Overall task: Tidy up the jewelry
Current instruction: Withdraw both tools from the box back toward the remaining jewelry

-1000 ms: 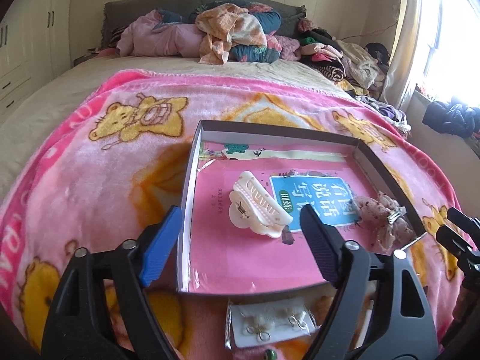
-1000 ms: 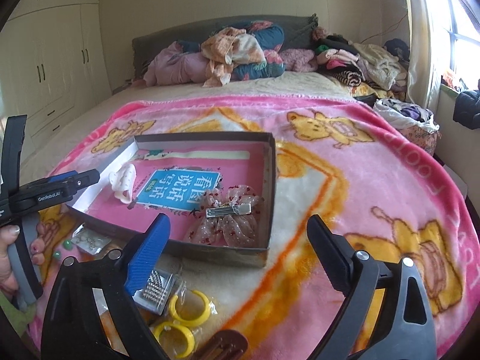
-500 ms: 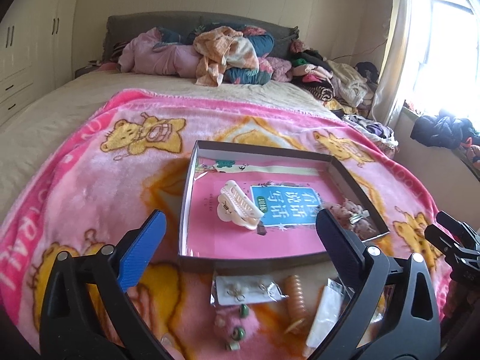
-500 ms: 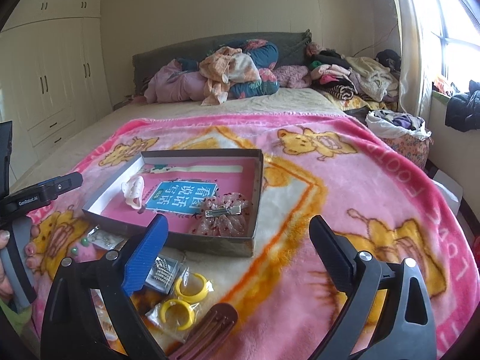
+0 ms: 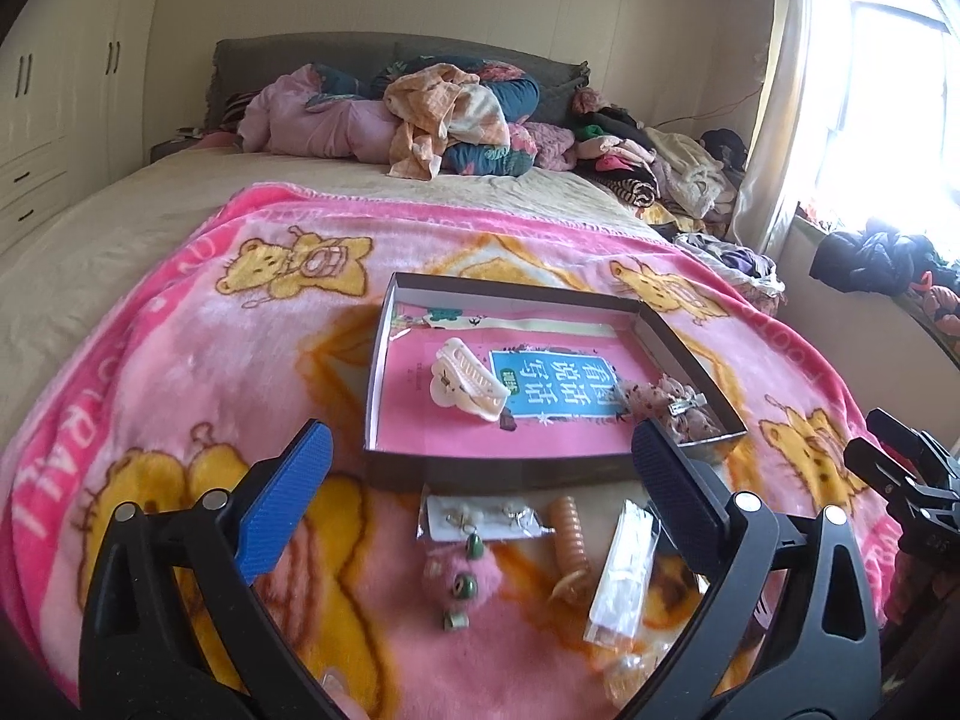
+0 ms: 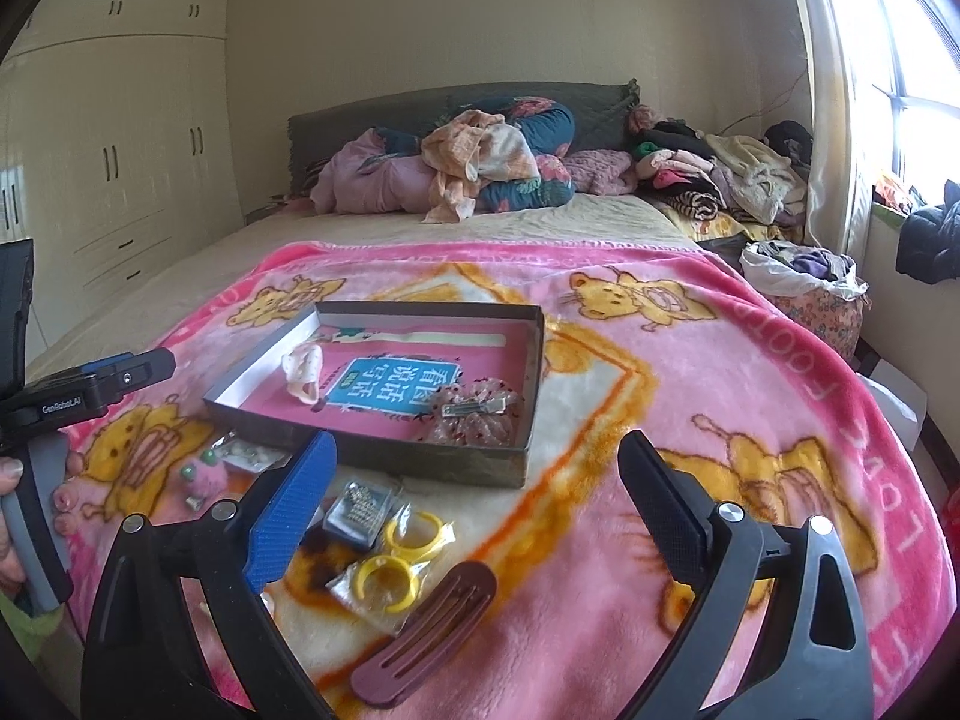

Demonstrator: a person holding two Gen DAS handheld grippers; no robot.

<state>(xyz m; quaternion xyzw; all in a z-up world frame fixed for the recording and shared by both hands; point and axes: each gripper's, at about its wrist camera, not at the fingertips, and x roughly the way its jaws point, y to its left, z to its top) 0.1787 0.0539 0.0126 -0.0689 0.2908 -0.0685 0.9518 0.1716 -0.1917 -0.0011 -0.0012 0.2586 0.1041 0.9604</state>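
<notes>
A shallow grey box (image 5: 480, 468) with a pink lining lies on the pink blanket; it also shows in the right wrist view (image 6: 384, 450). Inside lie a cream claw clip (image 5: 465, 381) and a sheer bow clip (image 5: 672, 402). In front of the box lie an earring card (image 5: 480, 519), an orange spiral tie (image 5: 567, 534), a pink pom-pom with green beads (image 5: 459, 576) and a clear packet (image 5: 624, 570). Yellow rings (image 6: 414, 531) and a maroon hair clip (image 6: 432, 618) show in the right wrist view. My left gripper (image 5: 480, 480) and right gripper (image 6: 474, 480) are open and empty above these items.
Piled clothes and bedding (image 5: 444, 114) lie at the headboard. A wardrobe (image 6: 120, 168) stands on the left, a window (image 6: 912, 48) on the right. A bag of clothes (image 6: 804, 288) sits beside the bed.
Both grippers have pulled back and up from the box, so the loose items in front of it have come into view. The claw clip stays in the box.
</notes>
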